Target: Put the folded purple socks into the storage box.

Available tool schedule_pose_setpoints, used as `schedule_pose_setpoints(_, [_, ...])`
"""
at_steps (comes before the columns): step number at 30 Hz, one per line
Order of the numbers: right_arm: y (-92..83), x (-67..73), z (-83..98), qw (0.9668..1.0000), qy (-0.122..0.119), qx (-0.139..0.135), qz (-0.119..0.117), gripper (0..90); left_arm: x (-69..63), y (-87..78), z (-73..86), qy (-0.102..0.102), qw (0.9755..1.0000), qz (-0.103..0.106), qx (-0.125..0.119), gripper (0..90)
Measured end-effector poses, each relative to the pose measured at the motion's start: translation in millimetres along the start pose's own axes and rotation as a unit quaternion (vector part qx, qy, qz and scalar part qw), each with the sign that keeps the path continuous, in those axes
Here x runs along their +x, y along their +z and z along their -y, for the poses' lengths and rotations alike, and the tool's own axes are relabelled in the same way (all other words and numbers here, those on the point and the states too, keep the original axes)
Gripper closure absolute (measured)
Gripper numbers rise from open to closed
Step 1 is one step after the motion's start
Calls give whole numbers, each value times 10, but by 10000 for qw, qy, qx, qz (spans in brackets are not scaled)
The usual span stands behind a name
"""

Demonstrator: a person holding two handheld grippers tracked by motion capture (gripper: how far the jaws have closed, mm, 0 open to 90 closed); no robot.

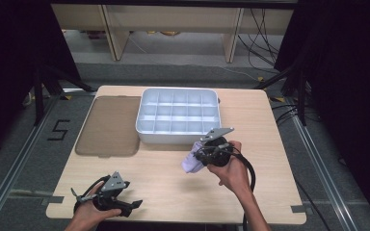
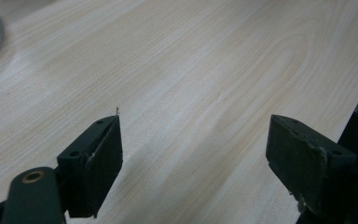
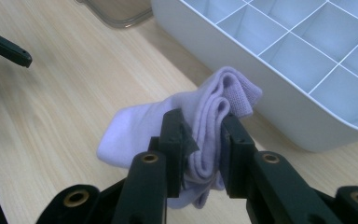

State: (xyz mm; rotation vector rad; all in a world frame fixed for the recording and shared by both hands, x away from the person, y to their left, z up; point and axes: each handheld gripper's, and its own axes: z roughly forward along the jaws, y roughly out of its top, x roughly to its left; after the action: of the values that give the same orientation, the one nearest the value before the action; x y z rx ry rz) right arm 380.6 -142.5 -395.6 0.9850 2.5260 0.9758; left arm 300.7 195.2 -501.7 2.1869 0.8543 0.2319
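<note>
Folded lilac cotton sock sits pinched in the right gripper beside the white plastic divided tray on the pale wood table; the left gripper, near the front-left corner, gapes empty.

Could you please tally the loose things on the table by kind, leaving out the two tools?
White divided tray: 1
Brown translucent lid, flat beside the tray: 1
Folded lilac sock, clamped in the right tool: 1
Total: 3
</note>
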Motion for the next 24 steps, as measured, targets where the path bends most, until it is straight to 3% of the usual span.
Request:
schedule_pose_setpoints(3, [-4, -19, -21, 10000, 51, 9, 19, 743, 18, -10, -8, 92, 10000, -15, -2, 182])
schedule_pose_setpoints(5, [8, -33, -37, 10000, -36, -60, 44, 743, 13, -8, -8, 42, 10000, -12, -41, 182])
schedule_pose_setpoints(6, [-16, -32, -50, 10000, 56, 62, 27, 742, 14, -9, -9, 72, 10000, -7, -52, 182])
schedule_pose_setpoints(7, [-3, -34, -60, 10000, 72, -8, 68, 743, 22, -15, -11, 132, 9999, -42, -6, 182])
schedule_pose_setpoints(8, [-18, -49, -74, 10000, 8, 62, 78, 743, 4, -15, -6, 28, 10000, 15, -7, 182])
schedule_pose_setpoints(10, [-12, -61, -96, 9999, -40, 28, 110, 742, 1, -10, -5, 25, 10000, 7, -28, 182])
schedule_pose_setpoints(11, [-21, -57, -103, 9999, 7, 92, 80, 743, 14, -16, -11, 144, 9999, 1, -18, 182])
schedule_pose_setpoints(12, [-3, -71, -111, 9999, -40, -9, 145, 742, -5, -7, -5, -21, 10000, 20, -57, 182])
schedule_pose_setpoints(13, [-21, -95, -124, 9998, -149, 44, 150, 742, -5, -8, -5, -19, 10000, 25, -58, 182])
schedule_pose_setpoints(14, [-20, -76, -127, 9999, 47, 68, 143, 743, -5, -9, -4, -21, 10000, 23, -59, 182])
schedule_pose_setpoints(16, [-29, -91, -138, 9998, 70, 126, 131, 742, 2, -15, -6, 19, 10000, -3, -28, 182])
schedule_pose_setpoints(17, [-13, -100, -140, 9998, 24, 34, 182, 743, -5, -8, -5, -29, 10000, 19, -62, 182])
schedule_pose_setpoints(18, [-22, -139, -152, 9997, -184, 46, 167, 742, -5, -8, -5, 2, 10000, 9, -66, 182])
schedule_pose_setpoints(20, [-41, -130, -164, 9998, 41, 131, 149, 742, 1, -9, -8, 92, 9999, 9, -68, 182])
schedule_pose_setpoints(22, [-47, -145, -177, 9997, 99, 140, 164, 743, 4, -11, -9, 134, 9999, 10, -46, 182])
schedule_pose_setpoints(24, [-26, -169, -187, 9997, -33, -5, 233, 742, 1, -12, -9, 120, 9999, -44, -5, 182])
